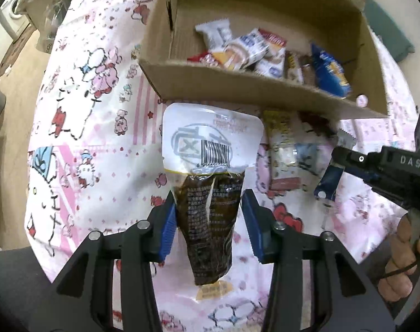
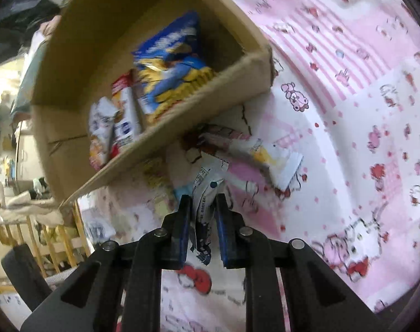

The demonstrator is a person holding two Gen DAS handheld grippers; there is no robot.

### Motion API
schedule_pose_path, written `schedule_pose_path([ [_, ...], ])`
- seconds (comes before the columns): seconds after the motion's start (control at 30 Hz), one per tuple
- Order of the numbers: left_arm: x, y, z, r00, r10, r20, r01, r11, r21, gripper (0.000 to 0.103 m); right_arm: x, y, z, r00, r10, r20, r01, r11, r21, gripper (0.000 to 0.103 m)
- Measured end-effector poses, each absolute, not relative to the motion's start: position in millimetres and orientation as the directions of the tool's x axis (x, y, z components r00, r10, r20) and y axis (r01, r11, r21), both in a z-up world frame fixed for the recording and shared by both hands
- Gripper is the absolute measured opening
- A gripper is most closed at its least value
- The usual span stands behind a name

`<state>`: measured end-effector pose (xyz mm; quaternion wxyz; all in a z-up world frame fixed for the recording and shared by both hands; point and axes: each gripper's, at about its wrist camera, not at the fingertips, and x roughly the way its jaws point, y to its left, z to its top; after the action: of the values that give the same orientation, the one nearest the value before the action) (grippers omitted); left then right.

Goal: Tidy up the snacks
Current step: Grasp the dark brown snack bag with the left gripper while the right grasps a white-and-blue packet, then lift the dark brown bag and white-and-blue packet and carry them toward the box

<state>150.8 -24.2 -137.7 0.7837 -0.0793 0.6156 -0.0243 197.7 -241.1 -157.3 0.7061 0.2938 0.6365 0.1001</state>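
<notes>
My left gripper (image 1: 208,215) is shut on a pouch (image 1: 210,149) with a white barcode top and dark contents, which hangs just before the cardboard box (image 1: 237,85). My right gripper (image 2: 203,204) is shut on a small white-and-blue packet (image 2: 205,193) above the cloth. In the left wrist view that right gripper (image 1: 336,157) reaches in from the right with the packet (image 1: 327,182) below its tip. The box (image 2: 182,127) holds several snacks, among them a blue chip bag (image 1: 330,72) (image 2: 168,63). Loose packets (image 1: 282,144) (image 2: 254,149) lie against the box's near wall.
A pink cartoon-print cloth (image 1: 99,138) (image 2: 348,110) covers the surface. A person's hand (image 1: 403,249) grips the right tool's handle. A washing machine (image 1: 13,13) stands far left, and a wooden rack (image 2: 44,235) stands beyond the cloth's edge.
</notes>
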Motion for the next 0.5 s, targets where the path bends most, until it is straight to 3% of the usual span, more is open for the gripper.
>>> schedule_pose_path([
  [0.03,147,-23,-132,0.243,-0.143,-0.959,-0.054,0.986,-0.161,0.015,194,-241,-151,0.17,0.527,-0.833,0.224,0.802,0.553,0.019],
  [0.07,143,-23,-122,0.243,-0.155,-0.957,-0.04,0.985,-0.17,0.009,191,-241,-145,0.173,0.536,-0.827,0.208,0.8,0.562,0.019],
  [0.2,131,-13,-98,0.282,-0.159,-0.946,-0.033,0.984,-0.175,0.007,180,-243,-117,0.209,0.566,-0.797,0.132,0.792,0.597,0.019],
  [0.47,139,-18,-119,0.239,-0.185,-0.953,-0.078,0.975,-0.209,0.007,177,-255,-121,0.221,0.582,-0.783,0.154,0.772,0.617,0.019],
  [0.5,142,-21,-125,0.233,-0.175,-0.957,-0.07,0.978,-0.196,0.011,173,-254,-124,0.219,0.582,-0.783,0.157,0.771,0.617,0.019],
])
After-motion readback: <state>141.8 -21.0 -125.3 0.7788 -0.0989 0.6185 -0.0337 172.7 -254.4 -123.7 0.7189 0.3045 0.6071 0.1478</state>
